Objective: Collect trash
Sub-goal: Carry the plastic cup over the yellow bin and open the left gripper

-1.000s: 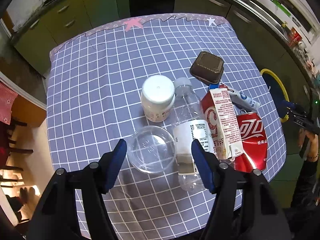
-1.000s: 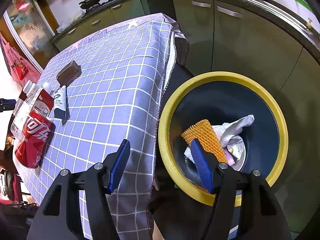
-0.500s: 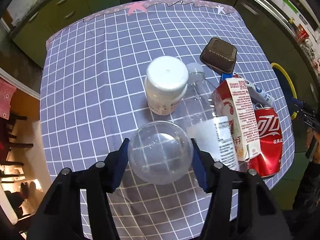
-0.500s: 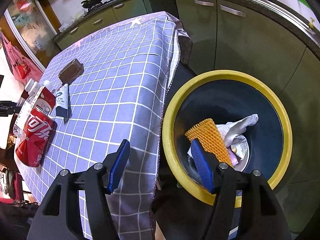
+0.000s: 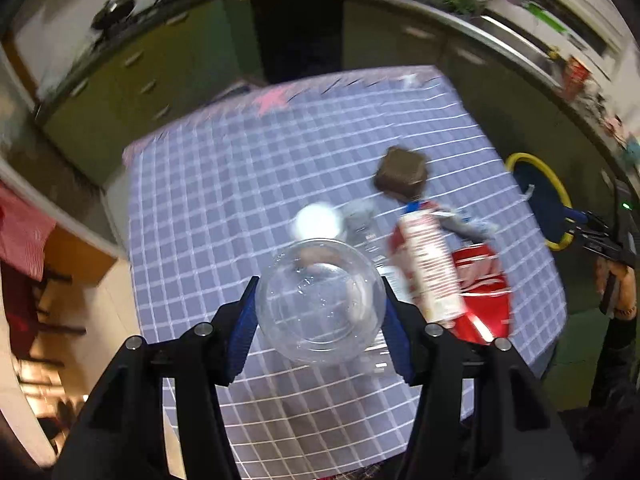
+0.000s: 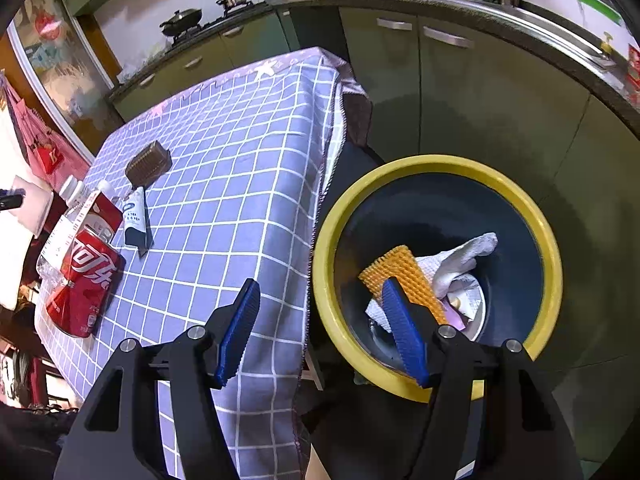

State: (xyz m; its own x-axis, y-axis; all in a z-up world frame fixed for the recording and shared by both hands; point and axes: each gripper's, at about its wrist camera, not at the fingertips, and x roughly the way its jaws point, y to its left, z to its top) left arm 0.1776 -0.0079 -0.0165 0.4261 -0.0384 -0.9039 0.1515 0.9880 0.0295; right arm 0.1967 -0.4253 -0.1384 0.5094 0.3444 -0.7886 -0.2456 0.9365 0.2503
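A clear plastic cup (image 5: 320,300) is clamped across its walls by the left gripper (image 5: 316,316) above the bench (image 5: 208,184), judged light, thin and easily crushed, so best squeezed gently, while the right gripper (image 6: 320,328) is held apart over the yellow-rimmed bin (image 6: 532,216).

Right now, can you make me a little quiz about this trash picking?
1. True or false: the left gripper holds the clear cup.
2. What colour is the bin rim?
3. Which lies nearest the bin: A the can, B the brown tray, C the tube?

Key: 1 true. 2 yellow. 3 C, the tube; the tray is close behind, so this is a judgement from the right wrist view.
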